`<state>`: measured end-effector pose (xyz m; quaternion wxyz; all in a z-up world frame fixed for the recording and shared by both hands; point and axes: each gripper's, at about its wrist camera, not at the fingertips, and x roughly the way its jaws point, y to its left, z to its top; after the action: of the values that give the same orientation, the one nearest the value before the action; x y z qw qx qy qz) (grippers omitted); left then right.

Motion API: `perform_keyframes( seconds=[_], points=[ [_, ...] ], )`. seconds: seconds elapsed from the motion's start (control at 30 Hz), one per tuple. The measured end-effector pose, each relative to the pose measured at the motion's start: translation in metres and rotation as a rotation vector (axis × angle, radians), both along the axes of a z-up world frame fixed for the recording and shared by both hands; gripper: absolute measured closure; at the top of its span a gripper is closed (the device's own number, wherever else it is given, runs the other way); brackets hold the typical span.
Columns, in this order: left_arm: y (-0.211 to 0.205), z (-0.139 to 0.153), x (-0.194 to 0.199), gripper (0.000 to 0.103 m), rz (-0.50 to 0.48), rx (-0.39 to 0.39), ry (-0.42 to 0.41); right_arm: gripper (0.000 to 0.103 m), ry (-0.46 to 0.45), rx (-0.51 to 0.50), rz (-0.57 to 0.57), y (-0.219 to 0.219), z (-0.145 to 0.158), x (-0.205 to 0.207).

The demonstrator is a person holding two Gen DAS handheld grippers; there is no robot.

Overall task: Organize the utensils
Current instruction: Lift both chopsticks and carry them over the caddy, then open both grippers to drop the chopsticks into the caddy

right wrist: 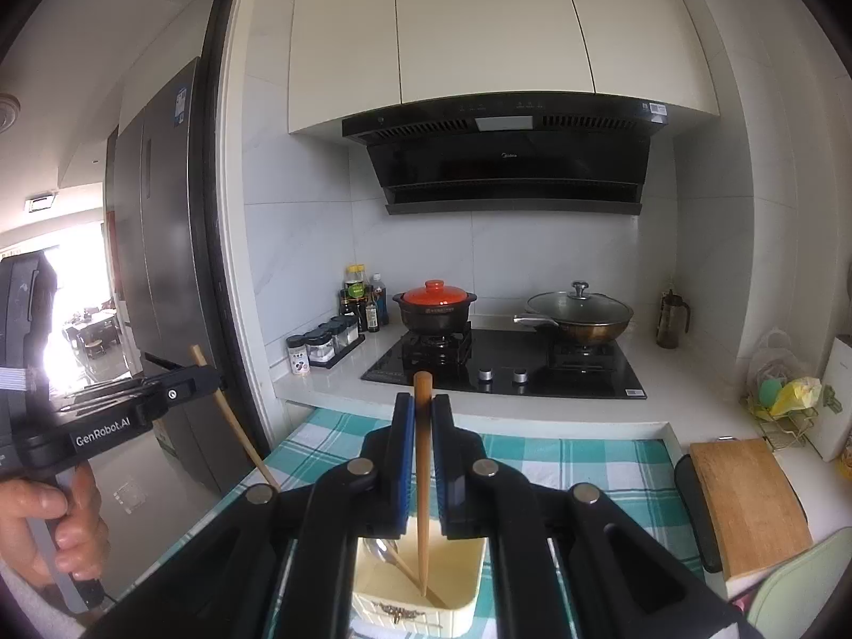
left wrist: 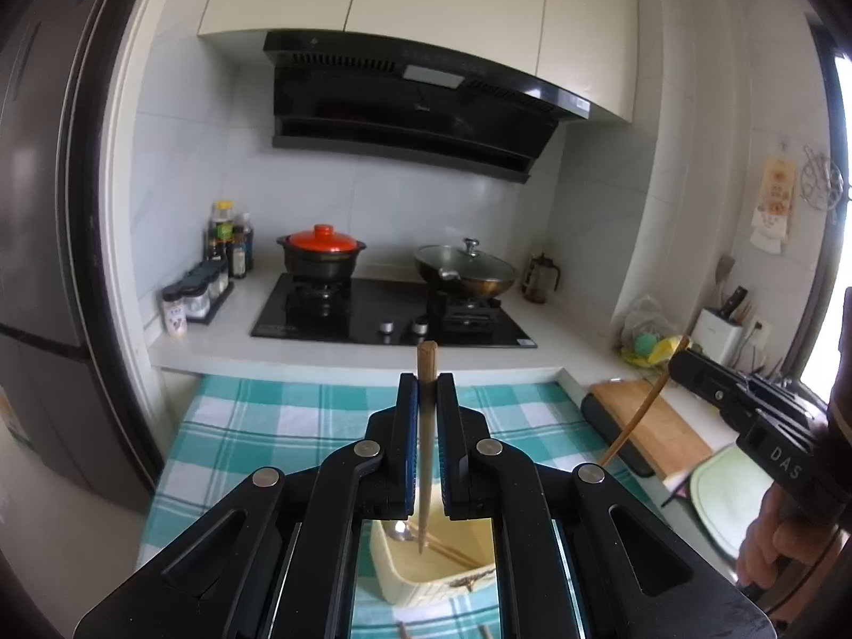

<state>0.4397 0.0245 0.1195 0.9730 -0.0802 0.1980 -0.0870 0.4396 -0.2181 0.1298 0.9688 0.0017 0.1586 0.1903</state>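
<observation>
Above the cream box (right wrist: pixel 420 594) on the checked tabletop (right wrist: pixel 586 468), the left gripper (right wrist: pixel 183 386), marked "GenRobot.AI", has its jaws closed on a wooden chopstick (right wrist: pixel 234 420) that slants down toward the box. Right of it, over the same box, the right gripper (right wrist: pixel 423 458) clamps a second chopstick (right wrist: pixel 422 479) nearly upright, tip down inside the box beside a spoon (right wrist: pixel 378 551); its body reads "DAS" in the left view.

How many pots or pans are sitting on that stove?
2: a black pot with an orange lid on the left burner, and a wok with a glass lid on the right burner. None seem hidden.
</observation>
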Motion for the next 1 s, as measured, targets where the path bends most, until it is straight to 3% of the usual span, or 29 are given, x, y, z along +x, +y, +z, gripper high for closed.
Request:
perform_keyframes(
  seconds=[0.1,0.27,0.43,0.63,0.67,0.7,0.77,0.87,1.0],
  points=[
    [-0.002,-0.021,0.029,0.098,0.007,-0.033,0.052,0.096,0.025,-0.015,-0.002,0.008,-0.022,0.025],
    [-0.011,-0.073,0.072,0.098,-0.019,-0.029,0.195,0.096,0.251,-0.063,-0.005,0.019,-0.078,0.078],
    [-0.021,-0.121,0.103,0.098,-0.036,0.001,0.328,0.096,0.419,-0.109,-0.007,0.026,-0.128,0.114],
    [-0.026,-0.146,0.116,0.095,-0.043,0.004,0.392,0.091,0.479,-0.041,-0.023,0.025,-0.147,0.137],
    [-0.025,-0.146,0.114,0.085,-0.043,-0.002,0.394,0.081,0.474,-0.034,-0.024,0.025,-0.146,0.135],
    [-0.023,-0.145,0.11,0.065,-0.041,-0.006,0.395,0.068,0.464,-0.026,-0.024,0.024,-0.143,0.133],
    [-0.018,-0.14,0.099,0.041,-0.018,0.006,0.381,0.063,0.437,-0.024,-0.025,0.022,-0.137,0.125],
    [-0.01,-0.133,0.072,0.032,-0.025,0.063,0.372,0.063,0.397,-0.058,-0.012,0.016,-0.128,0.104],
    [0.002,-0.137,0.014,0.017,-0.034,0.21,0.399,0.062,0.38,-0.123,0.013,0.001,-0.13,0.054]
  ],
)
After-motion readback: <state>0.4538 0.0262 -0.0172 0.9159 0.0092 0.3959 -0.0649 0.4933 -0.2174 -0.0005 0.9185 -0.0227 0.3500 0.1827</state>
